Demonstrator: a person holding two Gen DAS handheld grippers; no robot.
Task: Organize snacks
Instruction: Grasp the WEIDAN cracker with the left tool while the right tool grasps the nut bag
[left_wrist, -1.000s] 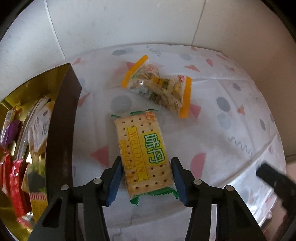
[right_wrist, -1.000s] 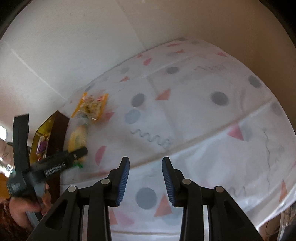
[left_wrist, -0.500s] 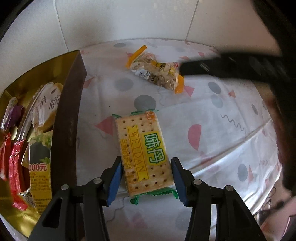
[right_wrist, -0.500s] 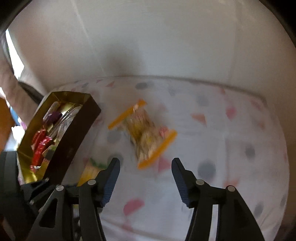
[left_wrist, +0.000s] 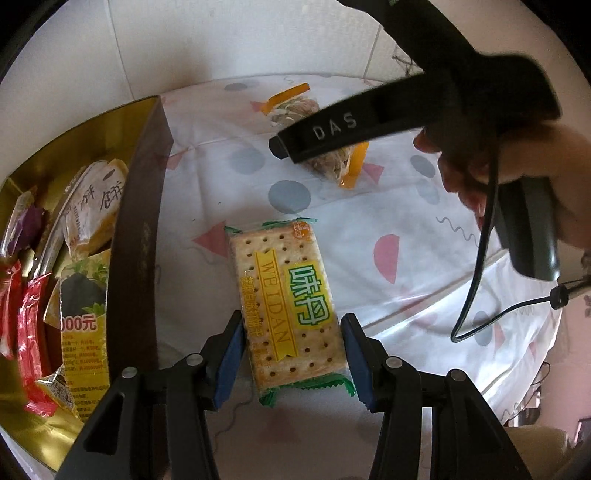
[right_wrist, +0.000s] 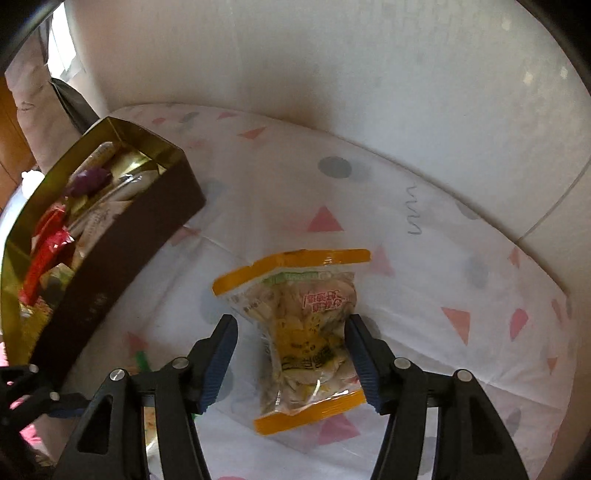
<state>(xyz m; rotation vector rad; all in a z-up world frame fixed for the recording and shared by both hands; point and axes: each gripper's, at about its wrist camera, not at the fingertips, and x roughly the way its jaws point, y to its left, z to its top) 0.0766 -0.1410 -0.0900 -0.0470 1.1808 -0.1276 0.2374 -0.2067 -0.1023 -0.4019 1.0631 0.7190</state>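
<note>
My left gripper (left_wrist: 291, 354) is shut on a green-edged cracker packet (left_wrist: 286, 302) marked WEIDAN and holds it above the cloth. My right gripper (right_wrist: 290, 354) is open, its fingers either side of a clear snack bag with orange ends (right_wrist: 299, 339) that lies on the cloth. That bag (left_wrist: 334, 162) is partly hidden behind the right gripper in the left wrist view. A dark box with a gold inside (right_wrist: 122, 236) holds several snacks at the left; it also shows in the left wrist view (left_wrist: 138, 236).
The table has a white cloth with pink triangles and grey dots (right_wrist: 424, 258). A white wall (right_wrist: 332, 74) rises right behind it. The hand holding the right gripper and its cable (left_wrist: 480, 258) cross the right of the left wrist view.
My right gripper has swung left and come down over the orange-ended bag, opening wider. My left gripper has lifted the cracker packet and drawn back toward the box side.
</note>
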